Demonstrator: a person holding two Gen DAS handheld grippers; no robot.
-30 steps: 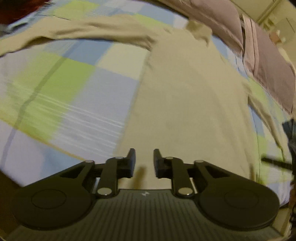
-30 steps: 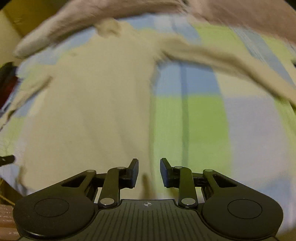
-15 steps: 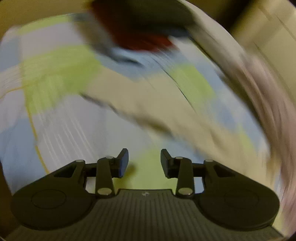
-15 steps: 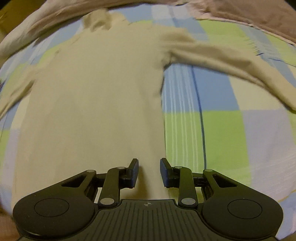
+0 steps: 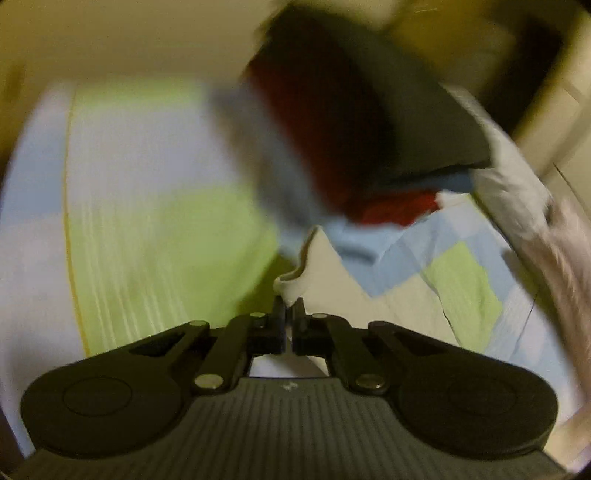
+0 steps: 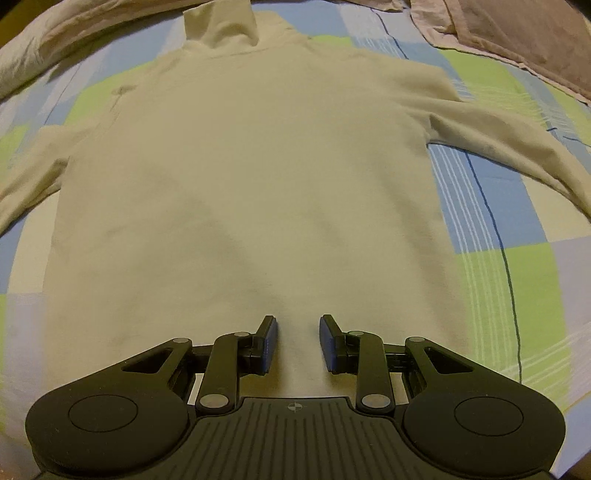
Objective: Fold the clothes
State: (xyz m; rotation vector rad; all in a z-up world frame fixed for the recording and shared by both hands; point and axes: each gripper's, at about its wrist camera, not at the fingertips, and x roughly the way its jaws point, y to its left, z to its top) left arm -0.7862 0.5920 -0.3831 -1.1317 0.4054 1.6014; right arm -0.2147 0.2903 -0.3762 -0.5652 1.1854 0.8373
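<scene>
A blurred stack of dark red and black folded clothes (image 5: 351, 147) sits on the blue-and-green checked bedsheet (image 6: 517, 280), near mauve pillows (image 6: 524, 33). The left gripper (image 5: 289, 308) is pinched on the cuff (image 5: 295, 284) of the cream turtleneck sweater (image 6: 255, 173) — the right gripper (image 6: 297, 332) hovers over its hem, fingers apart. The sweater lies flat, collar pointing away.

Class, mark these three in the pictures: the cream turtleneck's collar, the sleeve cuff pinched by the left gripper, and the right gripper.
turtleneck collar (image 6: 221, 26), right wrist view, middle of the folded neck.
sleeve cuff (image 5: 295, 286), left wrist view, cuff end above the closed fingers.
right gripper (image 6: 297, 332), right wrist view, gap between open fingertips.
</scene>
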